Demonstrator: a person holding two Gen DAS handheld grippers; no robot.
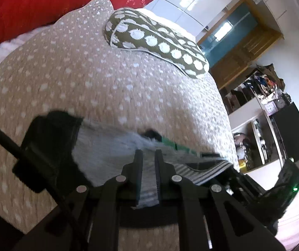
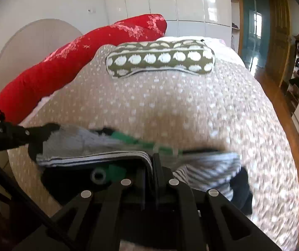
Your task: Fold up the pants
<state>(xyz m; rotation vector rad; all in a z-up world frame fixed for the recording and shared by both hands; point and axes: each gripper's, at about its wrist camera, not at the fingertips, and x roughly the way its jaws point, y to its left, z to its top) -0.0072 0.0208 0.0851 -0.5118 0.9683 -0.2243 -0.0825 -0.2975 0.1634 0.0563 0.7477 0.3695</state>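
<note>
The pants (image 1: 107,152) are grey, finely striped, with green trim and black parts, and lie bunched on the near part of the bed. My left gripper (image 1: 148,155) is shut on a striped grey fold that runs between its two black fingers. My right gripper (image 2: 153,163) is also shut, pinching a folded striped edge of the pants (image 2: 82,144), and more striped cloth hangs to its right. Part of the right gripper's black body (image 1: 254,186) shows at the right of the left wrist view. The left gripper's black body (image 2: 5,133) shows at the left edge of the right wrist view.
The bed has a beige bedspread with white spots (image 1: 86,73). An olive pillow with white dots (image 2: 160,60) lies at the far end, with a red cushion (image 2: 76,62) behind it to the left. White wardrobes, a wooden door and cluttered shelves (image 1: 262,87) stand beyond the bed.
</note>
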